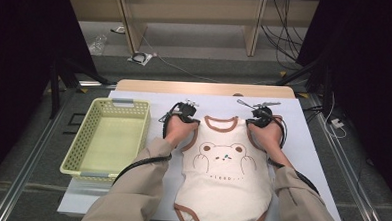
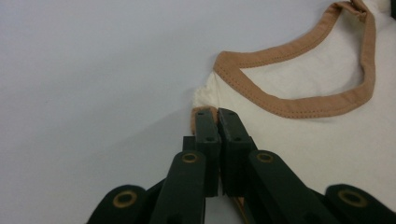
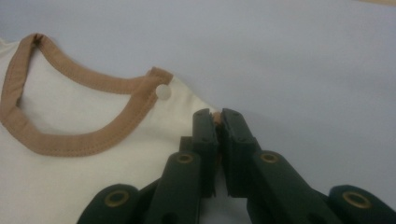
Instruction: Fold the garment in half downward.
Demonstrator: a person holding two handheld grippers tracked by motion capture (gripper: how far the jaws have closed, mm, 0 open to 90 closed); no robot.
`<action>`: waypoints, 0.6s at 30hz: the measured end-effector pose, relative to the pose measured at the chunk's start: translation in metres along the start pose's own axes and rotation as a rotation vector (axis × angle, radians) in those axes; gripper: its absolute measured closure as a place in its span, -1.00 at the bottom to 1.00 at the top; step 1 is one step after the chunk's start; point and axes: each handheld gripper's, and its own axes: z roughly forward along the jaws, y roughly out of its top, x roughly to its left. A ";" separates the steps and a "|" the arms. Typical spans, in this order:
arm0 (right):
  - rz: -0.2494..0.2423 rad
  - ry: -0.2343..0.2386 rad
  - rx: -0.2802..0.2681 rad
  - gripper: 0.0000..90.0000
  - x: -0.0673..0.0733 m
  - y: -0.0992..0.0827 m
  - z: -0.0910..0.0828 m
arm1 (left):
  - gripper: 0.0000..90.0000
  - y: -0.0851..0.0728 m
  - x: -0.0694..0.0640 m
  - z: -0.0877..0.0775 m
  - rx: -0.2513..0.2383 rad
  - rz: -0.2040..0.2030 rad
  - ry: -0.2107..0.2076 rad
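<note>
1. The left gripper [image 2: 218, 112] has its two black jaws pressed together on the brown-trimmed shoulder edge of the cream sleeveless baby bodysuit with brown binding [image 2: 317, 140]. In the left gripper view a sliver of trim shows at the jaw tips; the pinched cloth itself is hidden between the pads.
2. The right gripper [image 3: 217, 113] is likewise clamped on the bodysuit's [image 3: 70, 186] other shoulder corner. A small orange-brown bit of binding peeks out between the tips in the right gripper view, and the rest of the pinch is covered by the jaws.
3. In the high view the left gripper [image 1: 192, 121] and right gripper [image 1: 252, 122] sit at the two top corners of the bodysuit [image 1: 224, 184]. The person's hands cover most of each gripper, so the jaws cannot be made out there.
4. The bodysuit lies flat, front up, on the white sheet-covered table [image 1: 312, 155], neckline away from the person. Its printed bear face is small and blurred, and its bottom hem is cut off by the lower edge.
5. A round white snap [image 3: 163, 91] sits on the brown neckline binding [image 3: 60, 142] near the right gripper.
6. A pale yellow plastic lattice basket [image 1: 75, 153] stands on the table left of the left gripper, apart from the bodysuit.
</note>
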 end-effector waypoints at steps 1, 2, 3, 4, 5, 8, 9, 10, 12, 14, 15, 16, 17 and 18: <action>0.001 0.001 -0.003 0.90 0.000 0.001 -0.001 | 0.93 0.001 0.000 -0.001 -0.010 -0.005 0.000; 0.002 0.000 -0.007 0.90 0.000 0.001 -0.001 | 0.93 0.002 0.001 -0.003 -0.018 -0.005 0.000; 0.007 -0.002 -0.012 0.90 0.000 0.002 -0.002 | 0.93 0.004 0.001 -0.005 -0.024 -0.006 -0.001; 0.005 -0.003 -0.024 0.90 -0.001 0.002 -0.003 | 0.93 0.005 0.001 -0.006 -0.031 -0.006 0.000; 0.007 -0.004 -0.032 0.90 -0.002 0.003 -0.004 | 0.93 0.006 0.001 -0.008 -0.038 -0.006 -0.001; 0.014 -0.008 -0.062 0.90 -0.002 0.005 -0.007 | 0.93 0.010 0.003 -0.012 -0.060 -0.009 0.007; 0.017 -0.010 -0.073 0.90 -0.002 0.007 -0.009 | 0.93 0.012 0.003 -0.014 -0.065 -0.009 0.008; 0.022 -0.012 -0.086 0.90 -0.001 0.008 -0.011 | 0.93 0.014 0.003 -0.016 -0.079 -0.009 0.010; 0.017 -0.021 -0.110 0.90 -0.001 0.012 -0.014 | 0.93 0.018 0.003 -0.019 -0.093 -0.009 0.013; 0.018 -0.025 -0.127 0.90 -0.001 0.016 -0.018 | 0.93 0.021 0.003 -0.022 -0.109 -0.013 0.016; 0.018 -0.023 -0.134 0.90 -0.001 0.017 -0.019 | 0.93 0.023 0.003 -0.024 -0.119 -0.010 0.019; 0.018 -0.026 -0.147 0.90 -0.001 0.019 -0.021 | 0.93 0.025 0.002 -0.025 -0.126 -0.011 0.022; 0.016 -0.033 -0.152 0.90 0.000 0.021 -0.024 | 0.93 0.027 0.002 -0.027 -0.132 -0.010 0.024; 0.015 -0.037 -0.164 0.90 0.000 0.023 -0.025 | 0.93 0.029 0.002 -0.028 -0.138 -0.010 0.024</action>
